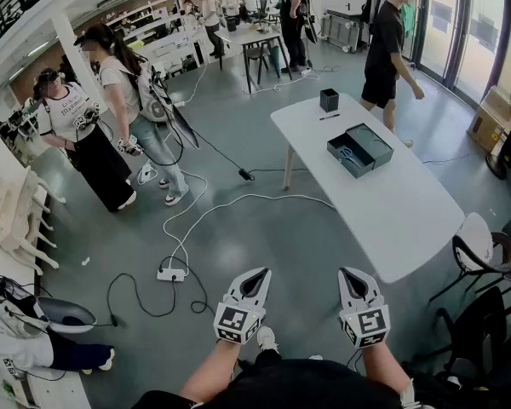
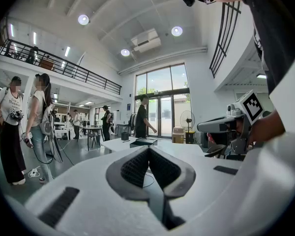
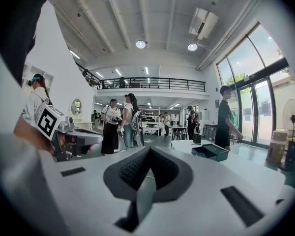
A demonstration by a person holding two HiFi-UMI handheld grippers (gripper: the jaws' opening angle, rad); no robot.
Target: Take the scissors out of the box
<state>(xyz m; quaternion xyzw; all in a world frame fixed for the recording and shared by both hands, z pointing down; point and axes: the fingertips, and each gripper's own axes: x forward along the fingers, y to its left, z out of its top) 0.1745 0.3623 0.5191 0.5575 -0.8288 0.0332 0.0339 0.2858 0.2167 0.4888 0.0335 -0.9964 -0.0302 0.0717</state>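
A dark box (image 1: 359,149) lies open on the white table (image 1: 409,220), well ahead of me and to the right. The scissors (image 1: 347,154), with blue handles, rest inside its near half. My left gripper (image 1: 257,274) and right gripper (image 1: 349,274) hang side by side over the floor, short of the table, both shut and empty. In the left gripper view the box (image 2: 143,142) shows small beyond the closed jaws of the left gripper (image 2: 148,149). The right gripper view has the box (image 3: 211,152) to the right of the right gripper (image 3: 148,149).
A black cup (image 1: 329,100) and a pen (image 1: 329,117) sit at the table's far end, where a person (image 1: 387,41) walks. Two people (image 1: 111,118) stand at left. Cables and a power strip (image 1: 171,273) lie on the floor ahead. Chairs (image 1: 485,254) stand right of the table.
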